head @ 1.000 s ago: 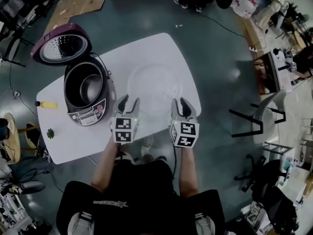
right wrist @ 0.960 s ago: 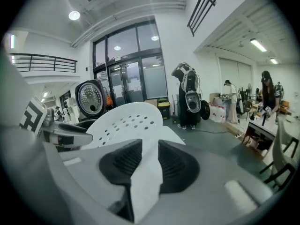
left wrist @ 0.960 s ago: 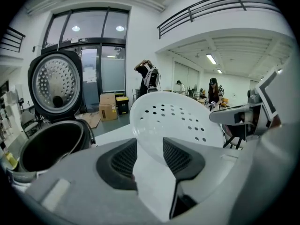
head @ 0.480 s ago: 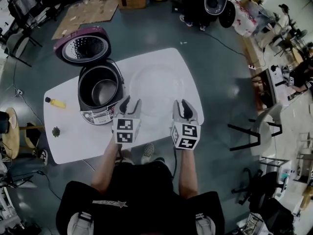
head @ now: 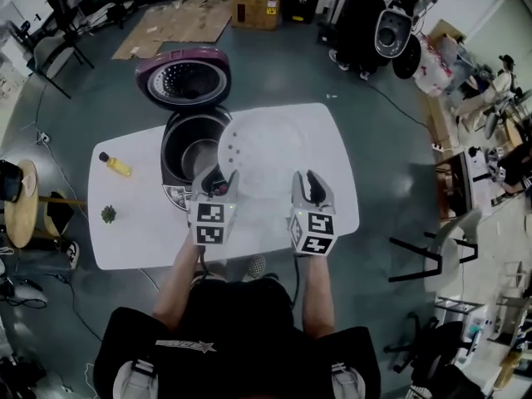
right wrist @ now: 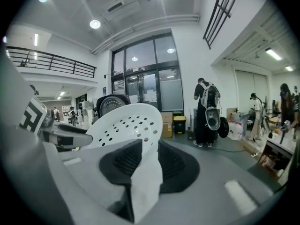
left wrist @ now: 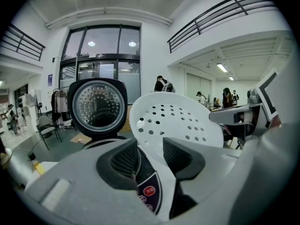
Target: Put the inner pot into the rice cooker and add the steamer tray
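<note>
Holding the steamer tray (head: 264,150) between them, both grippers were closed on its near rim in the head view: the left gripper (head: 218,178) at about seven o'clock on the tray and the right gripper (head: 309,181) at about five o'clock. In the left gripper view the left gripper (left wrist: 150,154) had the white edge of the steamer tray (left wrist: 180,121) running down between its dark ribbed pads, with the cooker's control panel (left wrist: 149,194) showing in the gap beside it. In the right gripper view the right gripper (right wrist: 149,157) was clamped on the rim of the steamer tray (right wrist: 125,124), whose perforated dish rose tilted away beyond the jaws. The tray hung over the white table (head: 133,235), its left edge overlapping the right side of the rice cooker (head: 179,191), which stood at the tray's nine o'clock. The inner pot (head: 198,152) already sat inside the cooker, and the cooker's lid (head: 183,79) stood open at its twelve o'clock, its perforated underside facing up. A yellow bottle (head: 115,165) lay on the table at the cooker's nine o'clock, and a small green thing (head: 108,214) sat at about eight o'clock, near the table's left edge. Flattened cardboard (head: 179,22) lay on the floor beyond the table at eleven o'clock.
</note>
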A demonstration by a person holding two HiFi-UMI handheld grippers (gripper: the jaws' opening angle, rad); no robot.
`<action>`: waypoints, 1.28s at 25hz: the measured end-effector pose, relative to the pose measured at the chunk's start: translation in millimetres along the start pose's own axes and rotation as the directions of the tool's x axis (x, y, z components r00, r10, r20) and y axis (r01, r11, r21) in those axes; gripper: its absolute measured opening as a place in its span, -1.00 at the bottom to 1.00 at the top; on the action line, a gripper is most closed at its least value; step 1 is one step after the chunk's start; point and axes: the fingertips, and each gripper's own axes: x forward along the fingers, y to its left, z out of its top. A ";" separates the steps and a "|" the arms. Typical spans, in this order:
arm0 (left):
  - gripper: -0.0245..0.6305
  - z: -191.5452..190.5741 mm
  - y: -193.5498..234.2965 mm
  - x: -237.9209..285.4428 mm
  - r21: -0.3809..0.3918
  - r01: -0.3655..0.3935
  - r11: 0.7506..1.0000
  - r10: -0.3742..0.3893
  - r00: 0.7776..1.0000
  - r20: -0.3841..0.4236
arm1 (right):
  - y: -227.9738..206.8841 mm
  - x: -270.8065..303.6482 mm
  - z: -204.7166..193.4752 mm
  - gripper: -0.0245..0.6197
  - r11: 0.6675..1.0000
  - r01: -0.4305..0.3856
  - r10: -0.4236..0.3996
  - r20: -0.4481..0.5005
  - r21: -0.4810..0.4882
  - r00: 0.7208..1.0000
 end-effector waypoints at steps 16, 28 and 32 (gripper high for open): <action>-0.37 -12.8 125.6 -40.5 -0.068 -0.184 0.980 0.184 0.983 -0.011 | 120.7 70.3 25.6 -0.58 0.980 -0.183 0.183 -0.010 -0.071 0.983; -0.36 -36.8 173.6 -37.4 -0.105 -0.219 0.970 0.213 0.975 -0.064 | 162.9 108.7 16.1 -0.58 0.970 -0.228 0.223 -0.067 -0.083 0.972; -0.36 -48.5 186.3 -31.1 -0.112 -0.222 0.969 0.212 0.973 -0.093 | 172.3 122.4 7.2 -0.58 0.968 -0.236 0.228 -0.097 -0.079 0.969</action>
